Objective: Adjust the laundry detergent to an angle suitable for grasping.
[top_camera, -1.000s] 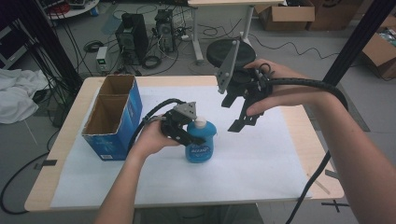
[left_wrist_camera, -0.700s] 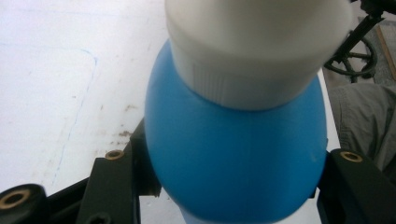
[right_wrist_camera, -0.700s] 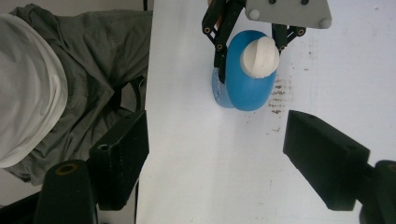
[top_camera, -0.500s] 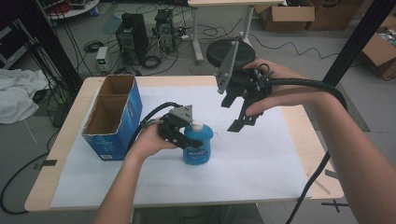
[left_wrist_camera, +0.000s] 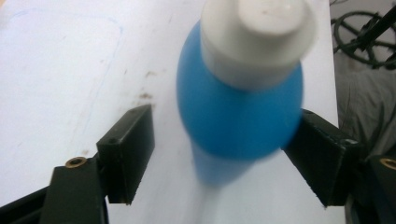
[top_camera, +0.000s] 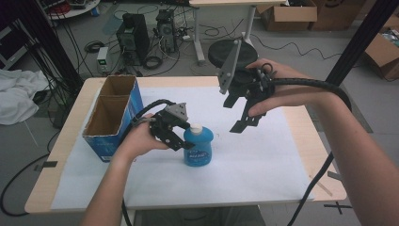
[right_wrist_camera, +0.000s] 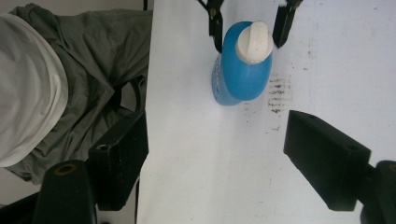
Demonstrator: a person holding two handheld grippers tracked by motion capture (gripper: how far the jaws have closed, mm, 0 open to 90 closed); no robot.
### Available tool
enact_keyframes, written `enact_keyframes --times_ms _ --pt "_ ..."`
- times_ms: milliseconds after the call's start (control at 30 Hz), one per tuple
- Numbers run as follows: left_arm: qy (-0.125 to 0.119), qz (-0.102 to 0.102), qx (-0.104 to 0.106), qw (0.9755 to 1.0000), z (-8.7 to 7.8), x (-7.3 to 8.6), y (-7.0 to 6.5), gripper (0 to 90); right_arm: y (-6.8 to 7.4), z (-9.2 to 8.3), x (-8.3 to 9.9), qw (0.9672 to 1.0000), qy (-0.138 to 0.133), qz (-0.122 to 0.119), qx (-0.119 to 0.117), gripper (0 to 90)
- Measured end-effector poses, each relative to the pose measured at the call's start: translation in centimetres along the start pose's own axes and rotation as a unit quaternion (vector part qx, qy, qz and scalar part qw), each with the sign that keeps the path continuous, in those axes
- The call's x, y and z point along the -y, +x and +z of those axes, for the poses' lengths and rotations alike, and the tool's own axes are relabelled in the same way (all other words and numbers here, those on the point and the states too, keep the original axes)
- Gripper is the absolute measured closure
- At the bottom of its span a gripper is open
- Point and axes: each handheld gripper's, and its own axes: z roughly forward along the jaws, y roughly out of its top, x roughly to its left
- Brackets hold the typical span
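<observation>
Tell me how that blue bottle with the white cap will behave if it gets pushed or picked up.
The blue bottle stands upright on a broad base, so a low push would probably slide it on the white sheet rather than tip it. Its rounded, smooth-looking sides may slip between flat pads. It looks like rigid plastic, so it likely won't buckle.

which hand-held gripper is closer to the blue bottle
Left. The left hand-held gripper straddles the blue bottle, jaws just opened; the right hand-held gripper hovers above, apart.

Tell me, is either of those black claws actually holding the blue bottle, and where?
Neither. The left gripper has just been opening; its jaws flank the blue bottle with a gap showing on one side. The right gripper hangs open above the table.
</observation>
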Motion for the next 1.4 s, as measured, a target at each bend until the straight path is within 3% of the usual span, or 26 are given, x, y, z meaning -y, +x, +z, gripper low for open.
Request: enact_keyframes --times_ms 100,333,400,433,533,567,800,867,900,1067,1200,1400 --pt "0.017 0.0 -0.012 0.9998 -1.0 -0.1 0.0 24.0 0.0 0.0 0.0 1.0 0.0 0.0 0.0 22.1" --pt "0.055 -0.021 -0.046 0.9972 -4.9 -0.2 0.5 16.8 0.0 0.0 0.0 1.0 -0.001 0.001 0.002 22.0" --pt "0.062 -0.039 -0.065 0.9952 -6.4 -0.4 0.9 16.6 0.0 0.0 0.0 1.0 -0.001 0.001 0.002 22.0" --pt "0.062 -0.039 -0.065 0.9952 -6.4 -0.4 0.9 16.0 0.0 0.0 0.0 1.0 -0.001 0.001 0.002 22.0" --pt "0.062 -0.071 -0.078 0.9925 -8.3 -0.7 1.8 15.6 -0.1 0.0 -0.1 1.0 -0.002 0.003 0.003 22.0" --pt "0.062 -0.071 -0.078 0.9925 -8.3 -0.7 1.8 15.5 -0.1 0.0 -0.1 1.0 -0.001 0.002 0.002 22.0" --pt "0.077 -0.127 -0.119 0.9817 -10.7 -1.6 3.4 15.4 -0.1 -0.2 0.0 1.0 -0.005 0.004 0.002 21.7" --pt "0.094 -0.141 -0.13 0.977 -11.4 -2.2 3.7 14.9 -0.2 -0.2 0.0 1.0 -0.002 0.003 0.003 21.7" --pt "0.094 -0.141 -0.13 0.977 -11.4 -2.2 3.7 14.7 -0.2 -0.2 0.0 1.0 -0.002 0.003 0.003 21.7" --pt "0.109 -0.156 -0.142 0.9714 -12.9 -3.2 4.1 14.1 -0.4 -0.3 -0.3 1.0 -0.003 -0.002 0.002 21.7" --pt "0.125 -0.155 -0.153 0.968 -14.0 -4.0 4.3 13.9 -0.5 -0.3 -0.4 1.0 -0.004 -0.003 0.003 21.7" --pt "0.125 -0.147 -0.162 0.9679 -15.2 -5.2 4.4 13.6 -0.6 -0.4 -0.3 1.0 -0.003 0.0 0.004 21.5"
